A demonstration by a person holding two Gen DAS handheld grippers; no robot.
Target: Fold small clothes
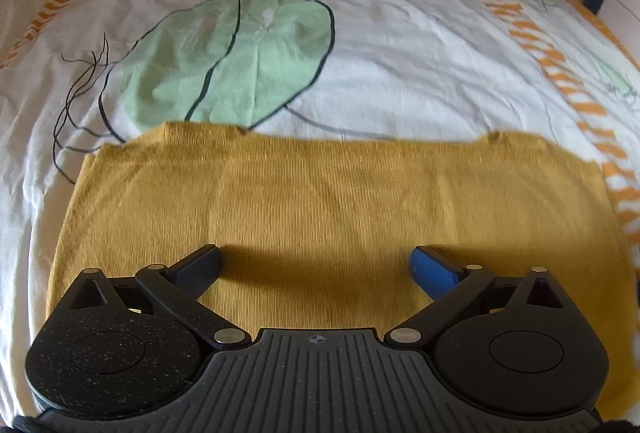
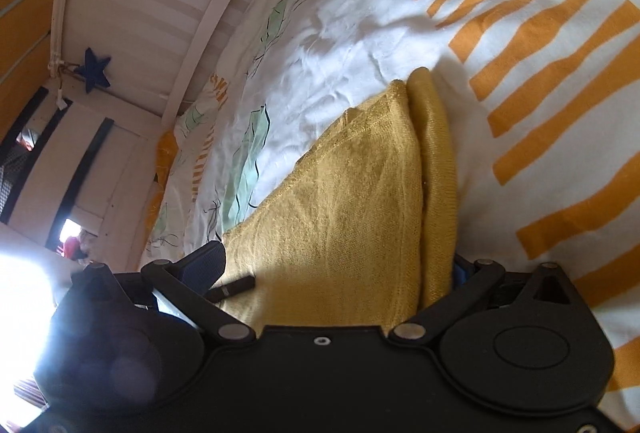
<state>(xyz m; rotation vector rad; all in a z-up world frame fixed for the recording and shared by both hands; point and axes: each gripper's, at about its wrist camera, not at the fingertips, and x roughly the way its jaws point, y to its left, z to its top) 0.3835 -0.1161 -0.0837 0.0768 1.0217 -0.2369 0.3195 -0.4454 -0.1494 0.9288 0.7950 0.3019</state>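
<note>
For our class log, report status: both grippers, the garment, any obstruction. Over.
Left gripper open above mustard knit garment. Right gripper open, straddling its folded edge. Garment flat on patterned bedsheet. Nothing in the way.

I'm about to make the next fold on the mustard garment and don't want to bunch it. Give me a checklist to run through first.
1. Left gripper open above the mustard garment: ok.
2. Right gripper open around the garment's layered edge: ok.
3. Is the right gripper's far finger under the fabric? Cannot tell, hidden.
4. Garment lying flat on the bedsheet, left view: ok.
5. Layers aligned at the right edge: not ok, a rolled strip sticks out.
6. Sheet beyond the garment free for folding: ok.
</note>
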